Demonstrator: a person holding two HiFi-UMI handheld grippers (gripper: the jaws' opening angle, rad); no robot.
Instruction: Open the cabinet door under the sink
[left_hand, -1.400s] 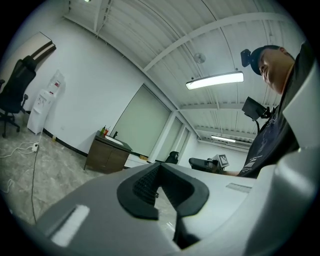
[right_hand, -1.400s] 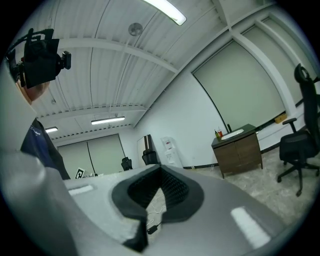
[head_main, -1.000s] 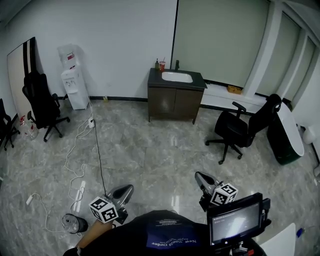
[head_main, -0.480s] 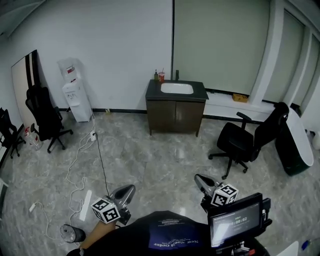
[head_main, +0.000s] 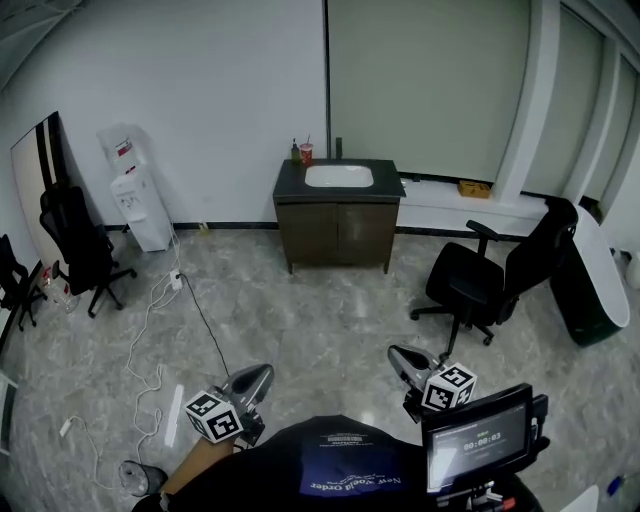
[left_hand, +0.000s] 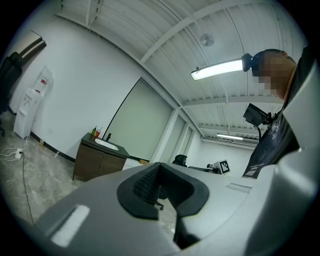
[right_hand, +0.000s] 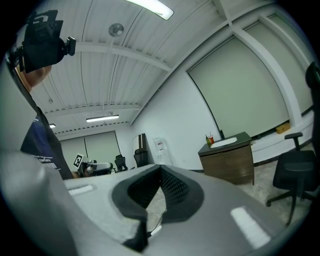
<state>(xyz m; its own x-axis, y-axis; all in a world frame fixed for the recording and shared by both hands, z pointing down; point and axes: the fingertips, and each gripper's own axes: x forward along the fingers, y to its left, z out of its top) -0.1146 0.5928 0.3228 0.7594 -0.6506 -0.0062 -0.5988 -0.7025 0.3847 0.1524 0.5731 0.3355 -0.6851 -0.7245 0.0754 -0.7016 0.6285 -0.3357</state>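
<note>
We held the left claw (head_main: 252, 380) and right claw (head_main: 403, 360) closed and empty, because the far sink cabinet (head_main: 338, 225) was beyond reach.

a sparsely furnished office; black swivel chair (head_main: 478, 285), water dispenser (head_main: 130, 200), small sink cabinet (head_main: 338, 228)

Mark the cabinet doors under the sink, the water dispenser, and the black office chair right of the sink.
cabinet doors (head_main: 314, 236): head view, left door's front.
water dispenser (head_main: 135, 205): head view, white body.
black office chair (head_main: 462, 284): head view, seat.
</note>
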